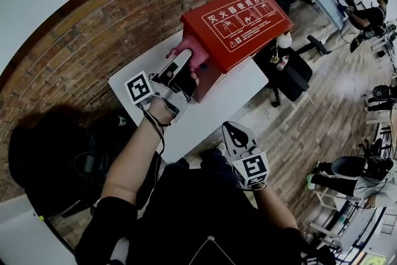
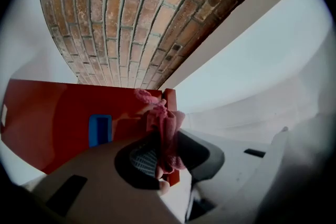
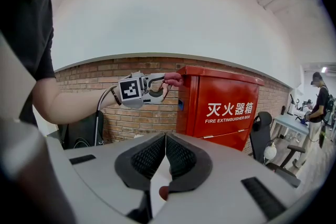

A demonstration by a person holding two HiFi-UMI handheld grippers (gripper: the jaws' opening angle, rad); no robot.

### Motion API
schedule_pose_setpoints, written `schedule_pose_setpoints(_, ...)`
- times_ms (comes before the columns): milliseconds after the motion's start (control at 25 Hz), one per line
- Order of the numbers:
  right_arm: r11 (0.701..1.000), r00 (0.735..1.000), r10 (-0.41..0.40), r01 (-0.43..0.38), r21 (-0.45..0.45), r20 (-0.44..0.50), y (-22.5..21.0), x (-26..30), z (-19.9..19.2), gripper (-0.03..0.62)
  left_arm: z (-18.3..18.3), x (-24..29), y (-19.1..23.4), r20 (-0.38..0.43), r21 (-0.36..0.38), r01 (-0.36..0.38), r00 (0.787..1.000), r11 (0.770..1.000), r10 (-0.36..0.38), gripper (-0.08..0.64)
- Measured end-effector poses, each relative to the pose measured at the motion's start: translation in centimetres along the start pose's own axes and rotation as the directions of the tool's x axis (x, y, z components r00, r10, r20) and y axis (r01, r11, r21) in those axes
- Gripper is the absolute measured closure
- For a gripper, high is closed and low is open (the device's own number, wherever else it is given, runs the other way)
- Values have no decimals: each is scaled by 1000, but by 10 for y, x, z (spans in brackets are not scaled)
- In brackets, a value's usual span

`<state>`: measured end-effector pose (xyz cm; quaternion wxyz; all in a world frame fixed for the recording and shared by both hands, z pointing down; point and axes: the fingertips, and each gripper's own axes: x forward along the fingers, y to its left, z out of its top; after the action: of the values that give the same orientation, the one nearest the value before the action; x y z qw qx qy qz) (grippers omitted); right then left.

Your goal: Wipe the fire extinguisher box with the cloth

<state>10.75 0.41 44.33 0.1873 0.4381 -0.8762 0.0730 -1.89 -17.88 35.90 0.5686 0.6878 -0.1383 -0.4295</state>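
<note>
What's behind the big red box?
A brick wall stands behind the fire extinguisher box. The box covers the wall straight behind it, so whether they touch cannot be told. The left gripper holds the pink cloth near the box's top corner.

White table (image 1: 218, 107), red fire extinguisher box (image 1: 239, 25) on it

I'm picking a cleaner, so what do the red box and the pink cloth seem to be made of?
Fire extinguisher box: likely painted sheet metal, glossy red; flat panels with sheen and crisp folded edges.
Cloth: soft, fuzzy fabric, maybe microfibre or terry, matte pink; it bunches in loose folds between the jaws of the left gripper.
</note>
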Motion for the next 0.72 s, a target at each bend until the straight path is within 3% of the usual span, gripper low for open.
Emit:
schedule_pose_setpoints(480,1000,1000,5,-5,-19,1,2,6,5,572,55,5,1,41,22,28,999,999,-29,448)
schedule_pose_setpoints(720,1000,1000,9,-9,-20,-9,2,12,6,572,64,8,0,42,10,46,998,999,-46,448)
